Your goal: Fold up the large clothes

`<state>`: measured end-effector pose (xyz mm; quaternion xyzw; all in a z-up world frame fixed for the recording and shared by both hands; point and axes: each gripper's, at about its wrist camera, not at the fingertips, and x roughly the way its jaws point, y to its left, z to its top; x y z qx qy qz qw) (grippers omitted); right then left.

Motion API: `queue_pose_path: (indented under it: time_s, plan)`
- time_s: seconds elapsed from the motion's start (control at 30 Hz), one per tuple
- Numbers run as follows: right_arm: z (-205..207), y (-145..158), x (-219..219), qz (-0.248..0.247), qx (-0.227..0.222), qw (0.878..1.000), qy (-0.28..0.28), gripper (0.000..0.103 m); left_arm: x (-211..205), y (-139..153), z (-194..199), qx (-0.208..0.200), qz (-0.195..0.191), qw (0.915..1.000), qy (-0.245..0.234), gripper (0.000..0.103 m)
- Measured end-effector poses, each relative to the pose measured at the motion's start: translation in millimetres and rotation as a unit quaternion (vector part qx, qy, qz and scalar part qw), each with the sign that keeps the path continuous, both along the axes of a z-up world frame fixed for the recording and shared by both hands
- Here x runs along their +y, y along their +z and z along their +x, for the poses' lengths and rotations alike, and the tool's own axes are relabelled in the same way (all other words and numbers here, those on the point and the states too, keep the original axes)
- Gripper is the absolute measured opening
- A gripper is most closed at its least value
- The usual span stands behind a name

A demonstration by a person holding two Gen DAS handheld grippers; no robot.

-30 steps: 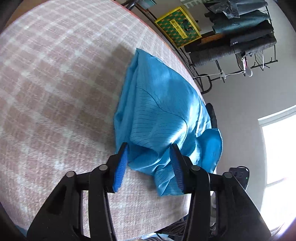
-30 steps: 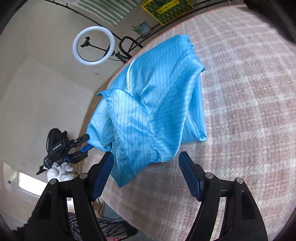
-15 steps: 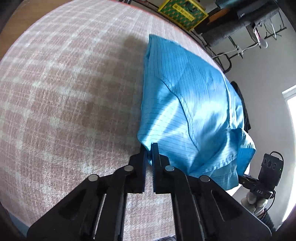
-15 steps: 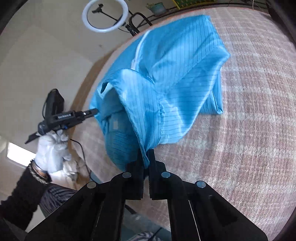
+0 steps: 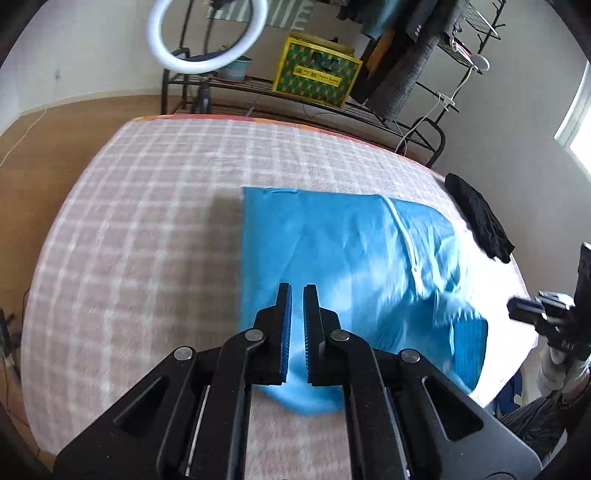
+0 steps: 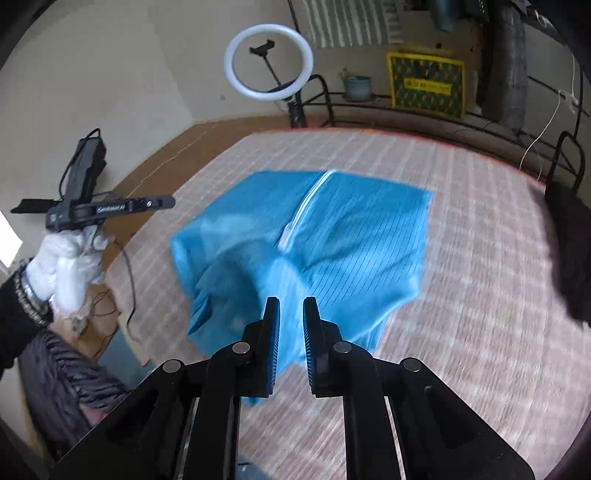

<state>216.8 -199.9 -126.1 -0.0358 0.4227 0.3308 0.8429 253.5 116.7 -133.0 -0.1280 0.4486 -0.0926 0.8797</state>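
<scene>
From the left wrist view, the left gripper (image 5: 297, 290) has its jaws drawn nearly together with a narrow gap, and blue cloth shows between and just below them; whether they actually pinch it cannot be told. The blue garment (image 5: 343, 251) spreads ahead of the jaws and off to their right across the checked bedspread (image 5: 147, 221), its white zipper (image 5: 404, 236) running ahead and to the right. A black cloth (image 5: 480, 221) lies far right of the jaws near the bed's edge, and a ring light (image 5: 207, 33) stands well beyond them. From the right wrist view, the right gripper (image 6: 291, 304) likewise shows jaws close with a slim gap, the garment's near edge bunched between them, the grip itself blurred. The garment (image 6: 362, 236) lies ahead of the jaws, and the gloved left hand (image 6: 66, 262) holds its gripper far to their left.
</scene>
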Motion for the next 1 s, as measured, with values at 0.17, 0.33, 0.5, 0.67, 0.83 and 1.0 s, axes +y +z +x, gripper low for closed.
queue_pose_path:
  time_s: [0.17,0.33,0.5,0.67,0.83,1.0]
  plan:
    - [49,-27,10,-0.055,-0.042,0.997,-0.035,0.011,-23,-25,41,0.002,0.027,0.9994,-0.02,0.003]
    - [64,-80,11,-0.092,0.028,0.995,-0.032,0.011,-32,-82,53,0.042,0.093,0.9942,-0.033,0.003]
    - [50,-99,14,-0.133,0.043,0.99,-0.007,0.012,-32,-83,51,0.047,0.116,0.9912,-0.042,0.003]
    - [49,-48,2,-0.065,0.012,0.998,-0.006,0.012,-42,-25,49,-0.028,0.101,0.9939,-0.035,0.003]
    - [65,-23,13,-0.051,-0.043,0.998,-0.011,0.013,-75,6,62,-0.08,0.12,0.9877,-0.061,0.003]
    - [114,-37,27,-0.044,-0.037,0.998,-0.02,0.013,-94,-1,81,-0.086,0.125,0.9851,-0.082,0.003]
